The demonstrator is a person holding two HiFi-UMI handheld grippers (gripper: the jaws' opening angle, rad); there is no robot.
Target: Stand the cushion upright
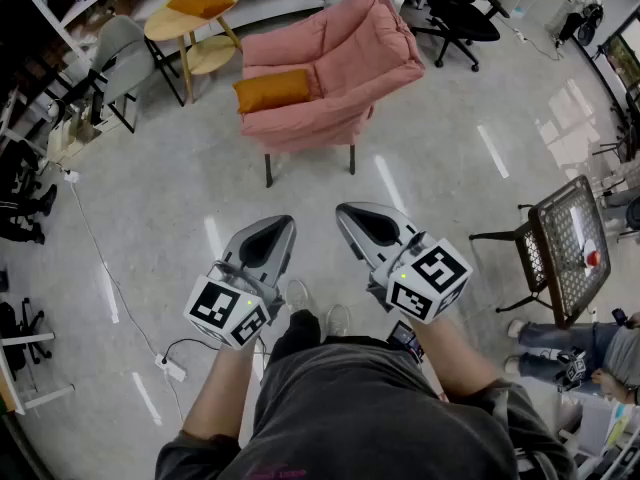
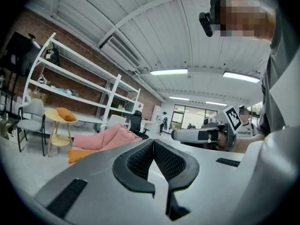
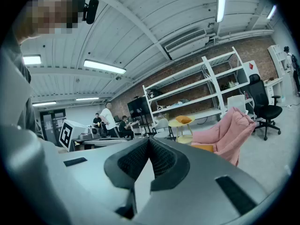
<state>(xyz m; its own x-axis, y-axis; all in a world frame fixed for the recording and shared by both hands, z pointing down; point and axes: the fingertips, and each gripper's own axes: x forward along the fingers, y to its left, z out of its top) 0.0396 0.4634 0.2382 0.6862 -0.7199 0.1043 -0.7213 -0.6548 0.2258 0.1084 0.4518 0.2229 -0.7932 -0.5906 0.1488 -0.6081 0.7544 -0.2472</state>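
Note:
An orange cushion (image 1: 272, 90) lies flat on the seat of a pink armchair (image 1: 330, 68) across the floor from me. The left gripper view shows the orange cushion (image 2: 82, 154) low beside the pink armchair (image 2: 108, 138); the right gripper view shows the cushion (image 3: 203, 147) under the armchair (image 3: 229, 130). My left gripper (image 1: 282, 222) and right gripper (image 1: 342, 211) hover side by side at waist height, well short of the chair. Both are shut with nothing between the jaws. Each points roughly level toward the chair.
A round yellow side table (image 1: 192, 23) carries a second orange cushion (image 1: 200, 4) left of the armchair. A grey chair (image 1: 120, 58) stands further left. A black mesh table (image 1: 568, 248) is at right. A cable and power strip (image 1: 170, 368) lie on the floor at left.

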